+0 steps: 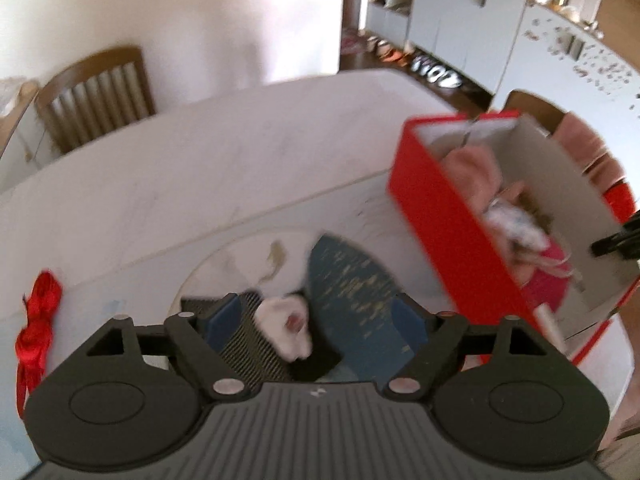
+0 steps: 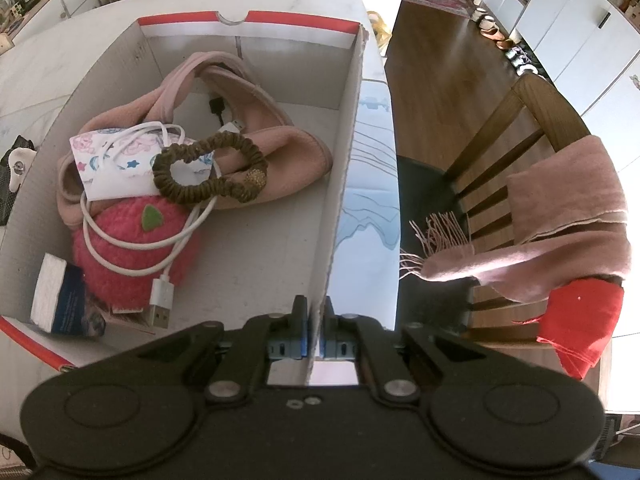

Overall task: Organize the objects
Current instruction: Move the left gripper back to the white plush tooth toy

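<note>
- My right gripper (image 2: 316, 322) is pinched hard on the near wall of the red box (image 2: 340, 208); the cardboard edge runs up between the two blue pads, one inside the box, one outside.
- My left gripper (image 1: 316, 320) stands spread wide, nothing between its pads. The left view is blurred.
- Below the left gripper on the white table (image 1: 192, 184) lies a black mesh item (image 1: 256, 344) with a small white piece (image 1: 288, 328) on it, beside a dark blue patterned mat (image 1: 352, 280). I cannot tell what the white piece is.
- A bundle of red cord (image 1: 38, 320) lies at the table's left edge, well apart from the box.
- Inside the box: a pink cloth (image 2: 256, 128) along the back, a floral-print white mask (image 2: 116, 160) on it, a brown hair scrunchie (image 2: 208, 168) on top, and a white USB cable (image 2: 160, 256) looped over a fuzzy pink strawberry-like ball (image 2: 132, 248).
- A small dark blue packet with a white side (image 2: 60, 300) sits in the box's near left corner, just beside the ball.
- The box's right half is bare floor.
- Beyond the box's right wall, a wooden chair (image 2: 532, 120) stands close to the table, draped with a pink fringed scarf (image 2: 560, 216) and a red cloth (image 2: 580, 324).
- Another wooden chair (image 1: 96, 88) stands at the far side of the table.
</note>
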The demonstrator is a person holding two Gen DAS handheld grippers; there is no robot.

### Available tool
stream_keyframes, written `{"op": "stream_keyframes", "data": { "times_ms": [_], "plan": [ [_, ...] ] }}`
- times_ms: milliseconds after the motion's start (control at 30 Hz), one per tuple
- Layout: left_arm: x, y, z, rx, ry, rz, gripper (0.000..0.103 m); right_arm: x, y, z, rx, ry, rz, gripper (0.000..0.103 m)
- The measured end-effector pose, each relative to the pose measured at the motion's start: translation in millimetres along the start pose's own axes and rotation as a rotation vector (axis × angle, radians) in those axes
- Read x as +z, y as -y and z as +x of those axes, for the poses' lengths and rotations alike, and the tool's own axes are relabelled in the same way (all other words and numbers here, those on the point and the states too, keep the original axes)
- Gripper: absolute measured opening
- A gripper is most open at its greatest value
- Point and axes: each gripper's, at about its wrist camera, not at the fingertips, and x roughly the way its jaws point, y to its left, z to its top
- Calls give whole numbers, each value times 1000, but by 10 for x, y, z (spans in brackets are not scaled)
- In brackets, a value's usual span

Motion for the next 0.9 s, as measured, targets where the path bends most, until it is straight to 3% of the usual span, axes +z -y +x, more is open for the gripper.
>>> {"op": "stream_keyframes", "data": {
  "times_ms": [367, 700, 900],
  "plan": [
    [-270, -127, 534, 107, -40, -9, 82, -27, -13, 14, -7, -9, 1, 4],
    [-243, -84, 738, 114, -40, 10, 82, -37, -26, 43, -10, -18, 2, 5],
    [-229, -27, 790, 104, -43, 27, 66, -41, -23, 52, -8, -20, 6, 5]
  ]
}}
